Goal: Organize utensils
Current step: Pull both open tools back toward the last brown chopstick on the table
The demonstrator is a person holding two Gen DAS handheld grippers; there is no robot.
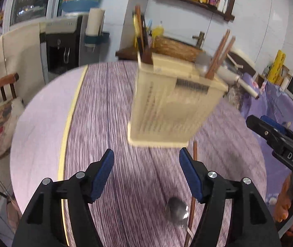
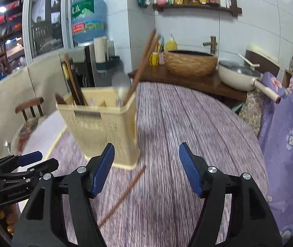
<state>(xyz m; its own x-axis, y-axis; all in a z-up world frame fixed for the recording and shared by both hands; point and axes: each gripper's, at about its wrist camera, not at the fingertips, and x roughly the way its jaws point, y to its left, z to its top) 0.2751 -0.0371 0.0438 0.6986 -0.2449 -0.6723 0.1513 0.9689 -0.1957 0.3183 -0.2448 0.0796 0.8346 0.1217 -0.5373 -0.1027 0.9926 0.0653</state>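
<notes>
A cream plastic utensil holder (image 1: 167, 107) stands on the purple striped tablecloth (image 1: 109, 123), holding brown chopsticks (image 1: 218, 57) and a metal spoon (image 1: 203, 64). It also shows in the right wrist view (image 2: 103, 127). A loose brown chopstick (image 2: 123, 195) lies on the cloth in front of the holder, also seen in the left wrist view (image 1: 192, 195). A metal spoon (image 1: 176, 207) lies next to it. My left gripper (image 1: 146, 177) is open and empty above the cloth. My right gripper (image 2: 146, 175) is open and empty, right of the holder.
A wooden chair (image 1: 0, 113) stands left of the round table. A wicker-clad basin (image 2: 189, 61) and a white pan (image 2: 241, 74) sit on the counter behind. A floral purple cloth (image 2: 286, 135) lies at the right. A water dispenser (image 1: 64, 41) stands behind.
</notes>
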